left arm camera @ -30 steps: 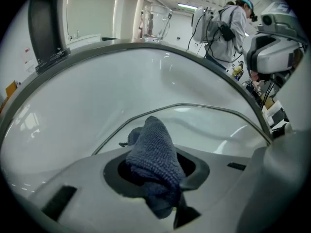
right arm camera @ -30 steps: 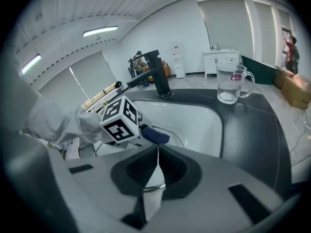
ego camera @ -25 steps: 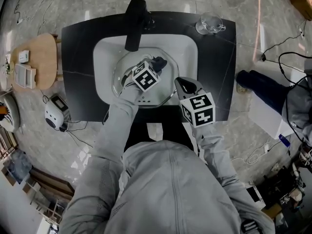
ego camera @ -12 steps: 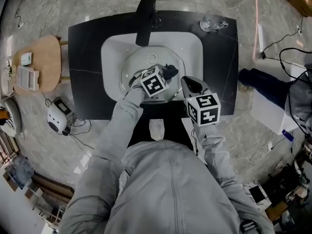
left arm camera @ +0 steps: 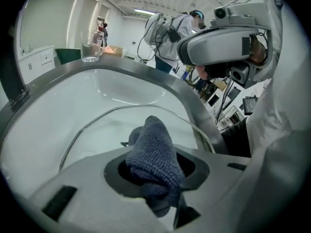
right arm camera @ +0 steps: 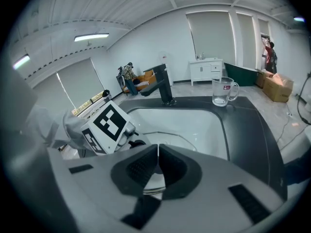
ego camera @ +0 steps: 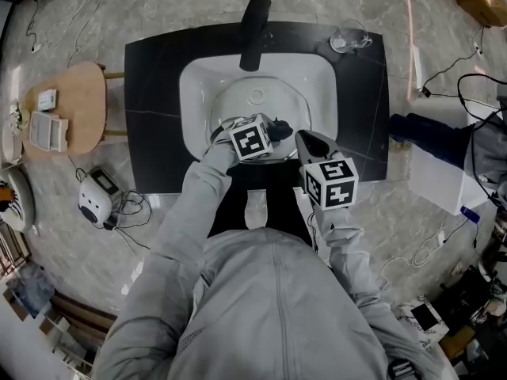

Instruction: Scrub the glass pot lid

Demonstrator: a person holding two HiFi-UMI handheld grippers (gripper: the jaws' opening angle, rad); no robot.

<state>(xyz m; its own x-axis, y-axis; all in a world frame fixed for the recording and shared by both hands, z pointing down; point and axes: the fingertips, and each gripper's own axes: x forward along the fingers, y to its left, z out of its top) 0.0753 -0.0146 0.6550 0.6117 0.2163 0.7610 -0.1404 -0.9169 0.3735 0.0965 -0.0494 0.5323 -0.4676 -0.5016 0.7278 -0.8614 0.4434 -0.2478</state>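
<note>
Glass pot lid (ego camera: 269, 105) is lying flat inside the sink (ego camera: 194, 77). Left gripper (left arm camera: 155, 171) fingers are clamping a blue-grey cloth (left arm camera: 153, 149) over the lid's near part. Right gripper (right arm camera: 158, 171) is hovering at the sink's near rim, fingers pressing together, nothing between.

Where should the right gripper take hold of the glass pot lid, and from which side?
Probably at the thin metal rim on the right side of the glass pot lid, coming from the right and above. The lid lies low in the sink, and the left gripper with its cloth occupies the near left part. The right gripper is shut, so open it first.
</note>
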